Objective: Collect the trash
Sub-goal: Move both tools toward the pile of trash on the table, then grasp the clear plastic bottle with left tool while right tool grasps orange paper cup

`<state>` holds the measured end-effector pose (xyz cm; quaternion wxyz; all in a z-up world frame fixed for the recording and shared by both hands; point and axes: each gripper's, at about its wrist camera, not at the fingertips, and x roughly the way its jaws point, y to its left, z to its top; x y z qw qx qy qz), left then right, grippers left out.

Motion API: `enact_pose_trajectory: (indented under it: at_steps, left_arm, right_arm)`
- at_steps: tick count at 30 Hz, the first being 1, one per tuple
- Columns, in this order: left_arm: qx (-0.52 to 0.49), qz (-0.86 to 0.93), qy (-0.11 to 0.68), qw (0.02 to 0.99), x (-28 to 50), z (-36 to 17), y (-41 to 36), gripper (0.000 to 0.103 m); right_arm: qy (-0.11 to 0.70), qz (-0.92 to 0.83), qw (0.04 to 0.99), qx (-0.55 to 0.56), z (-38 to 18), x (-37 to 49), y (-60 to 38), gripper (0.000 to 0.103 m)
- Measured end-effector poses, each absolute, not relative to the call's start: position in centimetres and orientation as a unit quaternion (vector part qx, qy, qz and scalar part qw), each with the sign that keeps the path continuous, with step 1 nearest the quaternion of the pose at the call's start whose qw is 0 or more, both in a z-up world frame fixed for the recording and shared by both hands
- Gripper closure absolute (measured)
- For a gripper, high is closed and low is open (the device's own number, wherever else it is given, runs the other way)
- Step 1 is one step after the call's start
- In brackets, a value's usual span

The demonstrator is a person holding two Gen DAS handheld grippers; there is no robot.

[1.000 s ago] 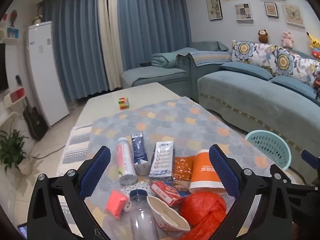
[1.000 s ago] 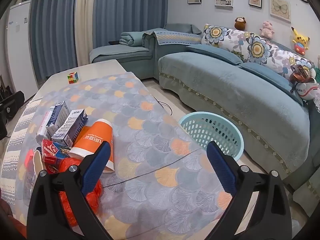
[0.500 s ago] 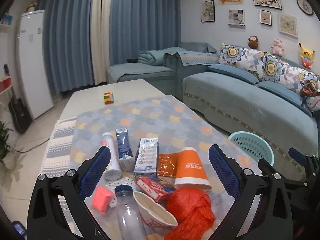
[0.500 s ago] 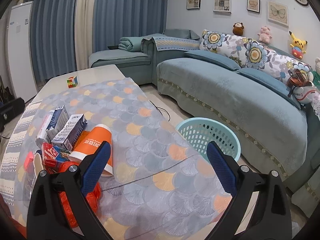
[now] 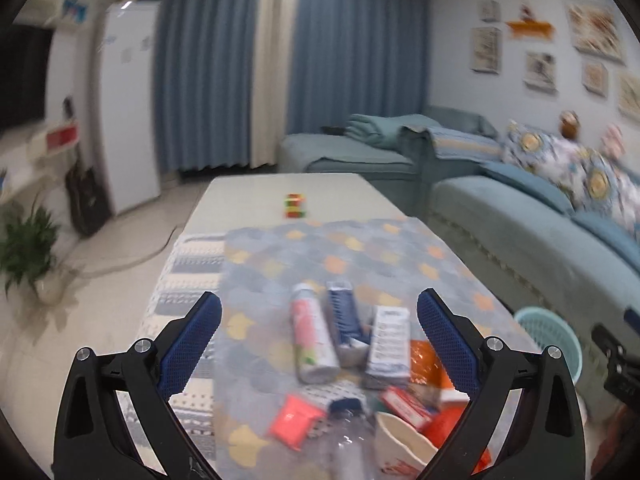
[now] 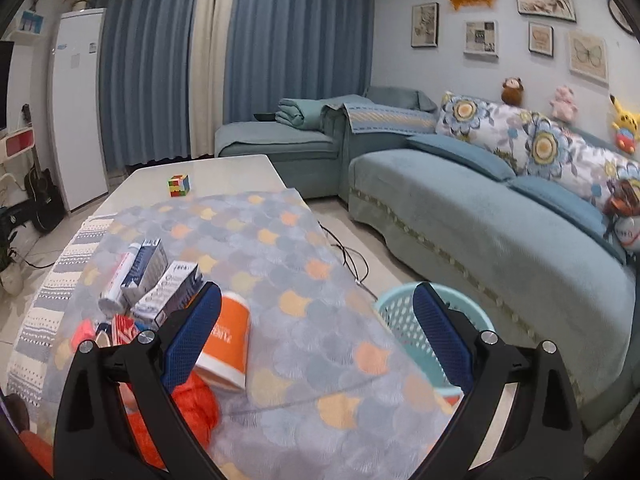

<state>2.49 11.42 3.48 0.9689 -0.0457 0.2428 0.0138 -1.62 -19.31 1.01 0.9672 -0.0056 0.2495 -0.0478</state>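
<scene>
Two tongs (image 5: 319, 334) (image 6: 317, 326) (both wide, empty), two cartons (image 6: 146, 267) (image 6: 172, 295), one basket (image 6: 404, 320).

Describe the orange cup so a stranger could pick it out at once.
Find the low table beside the blue sofa; litter is heaped at its near end. The orange cup lies on its side at the heap's sofa-side edge, the only orange cylinder with a white rim.

Trash lies clustered at the near end of the patterned cloth: a white-and-pink bottle (image 5: 311, 340) on its side, beside it a blue carton (image 5: 344, 322) and a white carton (image 5: 389, 341), an orange cup (image 6: 228, 340) tipped over, a crumpled red bag (image 6: 192, 412), a pink wrapper (image 5: 294, 420). The aqua basket (image 6: 404, 320) stands on the floor beside the table.
</scene>
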Motion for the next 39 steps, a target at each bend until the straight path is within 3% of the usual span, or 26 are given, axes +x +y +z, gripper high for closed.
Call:
enact_pose_trajectory:
  at_steps: [2, 4, 7, 12, 15, 24, 26, 39]
  left_arm:
    - [-0.086, 0.003, 0.253, 0.964, 3.6, 3.5, 13.6, 0.008]
    - [-0.117, -0.005, 0.271, 0.955, 5.1, 2.9, 15.4, 0.008]
    - [-0.142, -0.030, 0.310, 0.940, 7.5, 0.8, 16.4, 0.009]
    - [-0.146, -0.034, 0.368, 0.918, 11.6, -4.4, 15.8, 0.010]
    - [-0.149, -0.032, 0.397, 0.905, 14.0, -6.8, 15.4, 0.015]
    - [-0.145, -0.024, 0.460, 0.876, 18.9, -12.3, 14.6, 0.020]
    - [-0.150, -0.024, 0.465, 0.872, 19.1, -12.8, 14.7, 0.027]
    - [-0.155, -0.003, 0.453, 0.878, 18.2, -12.7, 15.6, 0.031]
  right_arm:
    - [0.250, -0.037, 0.968, -0.010, 1.3, -0.7, -18.6, 0.012]
    - [0.257, -0.017, 0.966, -0.015, 1.5, 0.3, -17.7, 0.024]
    - [0.271, -0.006, 0.962, -0.014, 1.1, 1.6, -16.8, 0.031]
    - [0.309, 0.008, 0.951, 0.019, -1.5, 3.8, -16.4, 0.031]
    - [0.342, 0.028, 0.938, 0.039, -3.8, 5.3, -16.2, 0.031]
    - [0.399, 0.040, 0.916, 0.016, -8.7, 8.8, -14.8, 0.028]
    - [0.407, 0.044, 0.912, 0.020, -9.6, 9.2, -14.7, 0.028]
    - [0.425, 0.061, 0.902, 0.044, -11.9, 10.4, -14.5, 0.024]
